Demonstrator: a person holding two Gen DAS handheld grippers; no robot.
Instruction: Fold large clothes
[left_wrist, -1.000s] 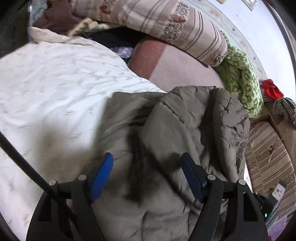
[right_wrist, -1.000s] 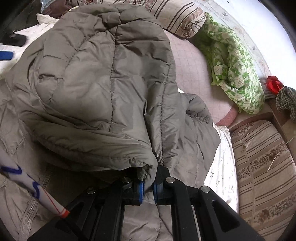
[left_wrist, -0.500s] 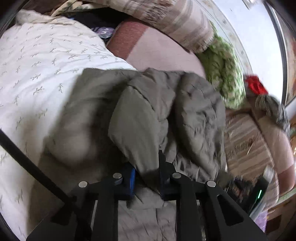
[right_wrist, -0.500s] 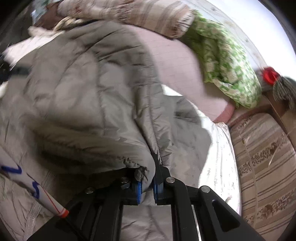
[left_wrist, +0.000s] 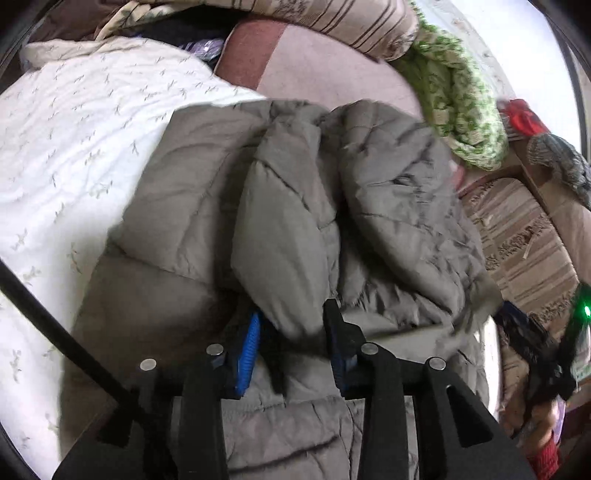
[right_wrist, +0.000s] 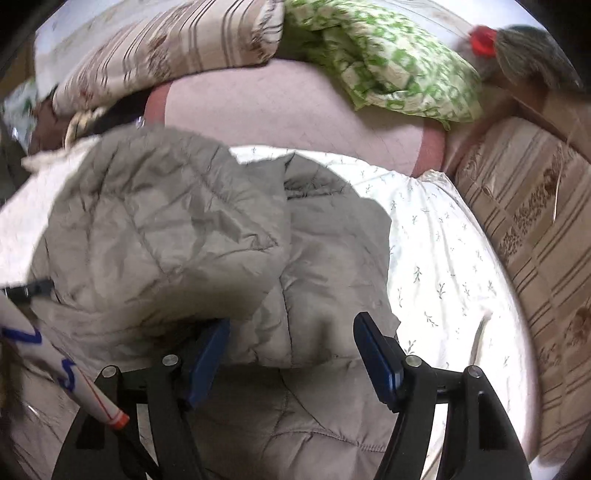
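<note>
Bed: your work surface is a white sheet (right_wrist: 443, 258) with a small sprig print, spread over a pink mattress cover (right_wrist: 295, 110) that shows bare beyond the sheet's far edge.

Bedding at the far side: a striped beige quilt (right_wrist: 177, 48), rolled, and a green-and-white patterned blanket (right_wrist: 388, 59) bunched next to it. A red item (right_wrist: 484, 38), too blurred to identify, lies past the blanket.

Right of the bed: a striped brown-and-beige cushion (right_wrist: 535, 229) runs along the edge of the sheet.

Jacket: the grey quilted jacket (left_wrist: 388, 192) lies on the sheet, crumpled, with one padded part folded over the body. It fills the middle of both wrist views.

Left tongs (left_wrist: 291, 343): you point them steeply down at the jacket. Their jaws are a little apart and opening; a padded fold of the jacket hangs between the blue pads (left_wrist: 249, 347), and the left pad stands clear of it.

Right tongs (right_wrist: 291, 362): also angled steeply down over the jacket. Their jaws are wide and opening; jacket fabric lies below and between them, with neither pad pressing on it. These tongs also show, blurred, at the right edge of the left wrist view.
</note>
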